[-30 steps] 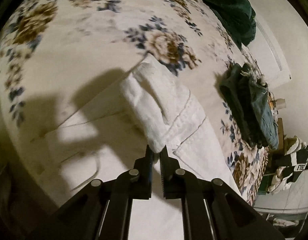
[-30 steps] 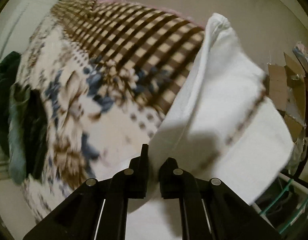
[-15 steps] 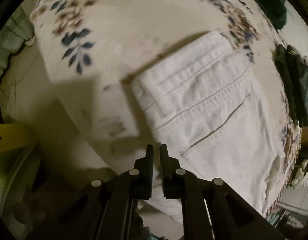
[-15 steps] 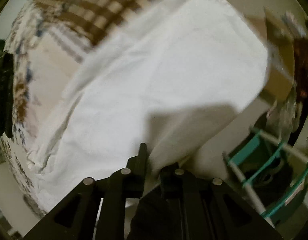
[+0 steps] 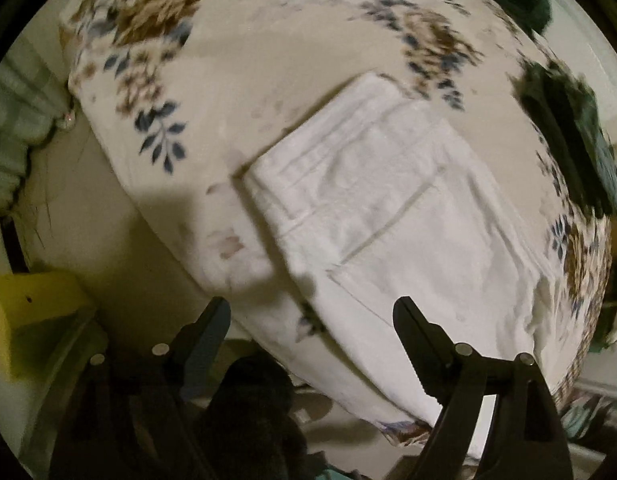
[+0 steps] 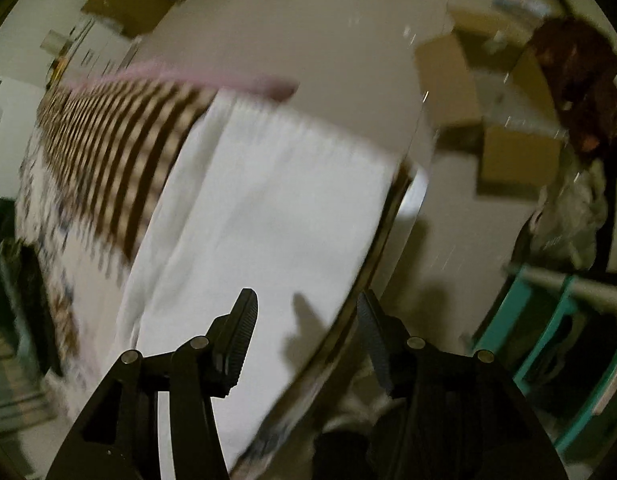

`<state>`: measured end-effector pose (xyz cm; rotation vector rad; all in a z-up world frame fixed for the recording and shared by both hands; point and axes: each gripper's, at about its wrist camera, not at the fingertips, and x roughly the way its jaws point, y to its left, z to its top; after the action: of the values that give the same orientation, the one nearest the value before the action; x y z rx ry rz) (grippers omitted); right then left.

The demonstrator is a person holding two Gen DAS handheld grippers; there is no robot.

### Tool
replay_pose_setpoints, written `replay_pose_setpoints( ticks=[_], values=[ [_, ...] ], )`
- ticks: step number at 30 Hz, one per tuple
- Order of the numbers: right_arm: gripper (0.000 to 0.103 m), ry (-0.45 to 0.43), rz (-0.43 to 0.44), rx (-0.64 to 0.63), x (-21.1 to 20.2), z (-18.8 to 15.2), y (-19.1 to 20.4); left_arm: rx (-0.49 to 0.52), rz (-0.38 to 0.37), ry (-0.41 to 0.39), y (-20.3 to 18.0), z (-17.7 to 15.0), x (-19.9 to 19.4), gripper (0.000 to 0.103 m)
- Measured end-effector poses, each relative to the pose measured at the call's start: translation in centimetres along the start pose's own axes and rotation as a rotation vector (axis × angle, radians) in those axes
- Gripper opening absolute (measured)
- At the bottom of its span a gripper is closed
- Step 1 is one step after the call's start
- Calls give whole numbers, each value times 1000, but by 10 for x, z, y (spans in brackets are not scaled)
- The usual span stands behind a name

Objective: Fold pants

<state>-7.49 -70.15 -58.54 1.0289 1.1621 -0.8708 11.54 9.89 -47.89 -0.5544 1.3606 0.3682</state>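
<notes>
The white pants (image 5: 388, 216) lie folded on the flowery bed cover (image 5: 236, 56), near its front edge. Left gripper (image 5: 312, 320) has its claw wide apart w/ nothing in it. Right gripper (image 6: 308, 312) is wide apart too, holding nothing.

Looks like one fold is done and let go. Next move prob. needs a fresh grab on one end to fold again.

Left view shows the pocket seams & a dark clothes pile (image 5: 568, 140). Right view is blurry but shows a brown checked blanket (image 6: 120, 152), cardboard boxes (image 6: 508, 120) & a teal rack (image 6: 568, 340).

Both grippers: black angular linkages, silver pivot pins, apparently ridged inner jaws.
</notes>
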Motion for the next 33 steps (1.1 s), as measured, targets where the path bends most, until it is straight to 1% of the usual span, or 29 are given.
replay_pose_setpoints(
  ticks=[1,2,3,4,5,6,7,8,10,11,12,13,14,16,18,20,21,23,24,26,27,28,30,31,32,33],
  values=[
    [55,-33,-16,-21,-2,10,3,37,9,-17,-11,-3,-5,83],
    [55,-83,-41,-79,-2,22,12,66,22,-30,-15,-5,-7,83],
    [55,-108,-66,-140,-1,30,23,112,41,-52,-29,-8,-12,83],
    [55,-129,-85,-225,3,38,37,138,41,-63,-32,-9,-13,83],
    [57,-136,-93,-317,9,47,52,178,39,-80,-45,-13,-15,83],
    [58,-130,-98,-395,17,54,66,220,37,-92,-57,-17,-14,83],
    [58,-128,-101,-433,21,59,74,252,33,-98,-65,-19,-14,83],
    [58,-120,-115,-482,31,65,87,295,25,-102,-82,-23,-10,83],
    [58,-86,-137,-501,48,75,98,354,-5,-93,-107,-29,-1,83],
    [55,-63,-134,-488,54,81,98,391,-22,-89,-123,-34,6,83],
    [48,-44,-128,-469,57,86,97,423,-26,-81,-135,-38,12,83],
    [12,-43,-136,-448,56,88,94,462,-35,-68,-151,-44,20,83],
    [8,-67,-125,-441,49,88,94,496,-56,-59,-166,-50,27,83],
    [7,-171,-89,-497,22,78,100,542,-70,-49,-188,-58,35,83],
    [7,-229,-61,-527,-2,71,104,593,-99,-59,-208,-68,39,83],
    [6,-289,-32,-515,-28,74,102,623,-104,-66,-218,-75,41,83],
    [6,-306,-22,-501,-35,75,100,633,-109,-60,-222,-77,43,83],
    [6,-303,17,-454,-43,89,95,650,-99,-52,-226,-83,47,83],
    [6,-303,16,-447,-44,89,98,652,-102,-46,-226,-83,50,83],
    [6,-299,-6,-458,-37,92,97,658,-89,-33,-227,-84,55,83],
    [6,-282,-9,-471,-30,92,99,663,-88,-24,-227,-85,59,83],
    [6,-243,-25,-496,-17,89,100,669,-81,-19,-227,-87,61,83],
    [23,-132,-74,-493,11,90,93,685,-72,0,-229,-89,70,83],
    [41,-75,-92,-456,22,93,83,691,-74,9,-229,-90,74,83],
    [48,-46,-57,-390,25,93,67,700,-73,23,-230,-92,78,83],
    [48,-37,-6,-328,22,91,52,711,-72,43,-231,-94,85,83]
  ],
)
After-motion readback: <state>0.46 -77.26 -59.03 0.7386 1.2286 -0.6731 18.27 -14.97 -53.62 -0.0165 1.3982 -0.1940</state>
